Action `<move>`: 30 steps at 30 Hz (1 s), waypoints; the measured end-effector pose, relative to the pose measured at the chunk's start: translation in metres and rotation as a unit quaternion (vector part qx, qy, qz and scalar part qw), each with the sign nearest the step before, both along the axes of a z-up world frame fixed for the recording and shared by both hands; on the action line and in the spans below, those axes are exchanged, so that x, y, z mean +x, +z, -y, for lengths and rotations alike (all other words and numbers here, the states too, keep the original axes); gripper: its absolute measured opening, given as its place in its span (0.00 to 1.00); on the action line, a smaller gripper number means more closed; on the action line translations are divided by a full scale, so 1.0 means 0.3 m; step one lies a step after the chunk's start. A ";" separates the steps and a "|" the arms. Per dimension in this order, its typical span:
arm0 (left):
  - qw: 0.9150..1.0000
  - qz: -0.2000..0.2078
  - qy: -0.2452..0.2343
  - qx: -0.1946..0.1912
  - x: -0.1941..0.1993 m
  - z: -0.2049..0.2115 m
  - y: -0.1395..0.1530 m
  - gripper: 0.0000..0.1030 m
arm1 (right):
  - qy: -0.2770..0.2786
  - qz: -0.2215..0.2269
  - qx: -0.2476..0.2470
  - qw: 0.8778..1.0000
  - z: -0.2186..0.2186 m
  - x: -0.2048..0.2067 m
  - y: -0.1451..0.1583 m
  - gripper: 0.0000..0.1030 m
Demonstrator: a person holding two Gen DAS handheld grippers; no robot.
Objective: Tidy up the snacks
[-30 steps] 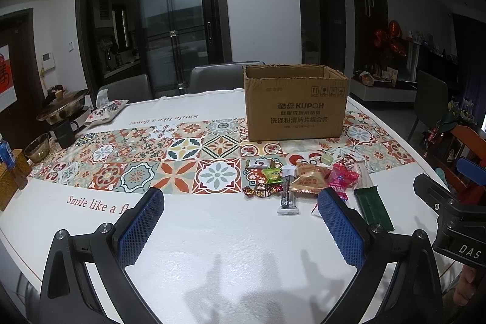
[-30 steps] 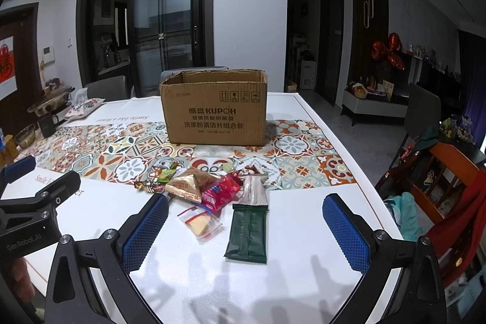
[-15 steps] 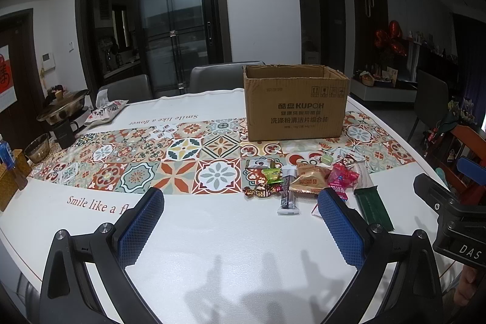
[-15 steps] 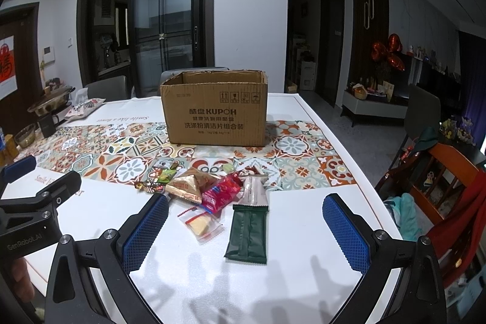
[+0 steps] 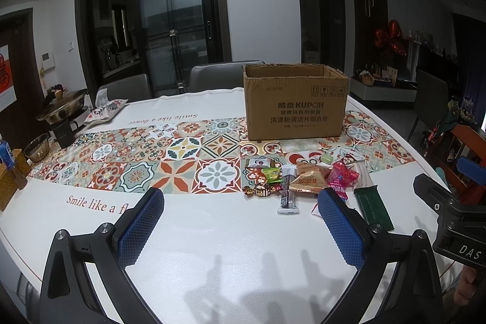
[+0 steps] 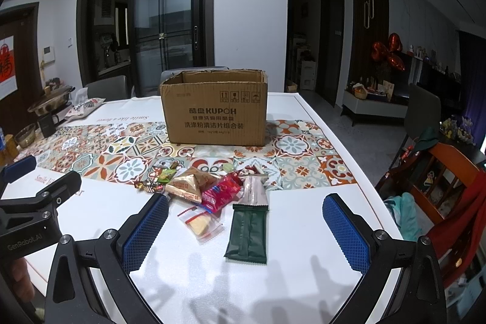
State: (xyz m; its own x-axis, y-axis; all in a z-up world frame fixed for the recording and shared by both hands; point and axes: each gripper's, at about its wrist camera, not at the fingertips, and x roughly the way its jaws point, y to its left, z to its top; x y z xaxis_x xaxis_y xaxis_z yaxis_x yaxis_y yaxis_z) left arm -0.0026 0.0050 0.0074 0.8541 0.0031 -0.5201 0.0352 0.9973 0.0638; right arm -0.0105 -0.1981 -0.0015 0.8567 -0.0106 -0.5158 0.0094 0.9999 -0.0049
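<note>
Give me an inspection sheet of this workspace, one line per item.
Surface: white table with a patterned tile band across the middle.
Job's things: open cardboard box upright on the band; snack pile in front of it, apart from it; dark green packet and clear zip bag lie nearest.
Clutter: pot, glass bowl and printed pouch at the far left edge.
Grippers: left hand-held gripper open, empty, above bare table; right hand-held gripper open, empty, the green packet between its fingers in view.
Cables: nothing seen.
Surroundings: grey chairs, glass door, wooden chair at right.
</note>
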 end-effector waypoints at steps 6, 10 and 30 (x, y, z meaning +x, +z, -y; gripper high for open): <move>1.000 0.000 0.000 0.001 0.000 0.001 -0.001 1.00 | 0.000 -0.001 0.000 1.000 0.000 0.002 0.003 1.00; 1.000 0.000 0.000 0.001 -0.001 0.000 0.000 1.00 | 0.000 0.000 0.000 1.000 -0.001 0.002 0.003 1.00; 1.000 -0.018 -0.025 0.006 0.039 0.034 -0.055 0.95 | 0.004 -0.035 0.014 0.999 0.005 0.056 -0.048 1.00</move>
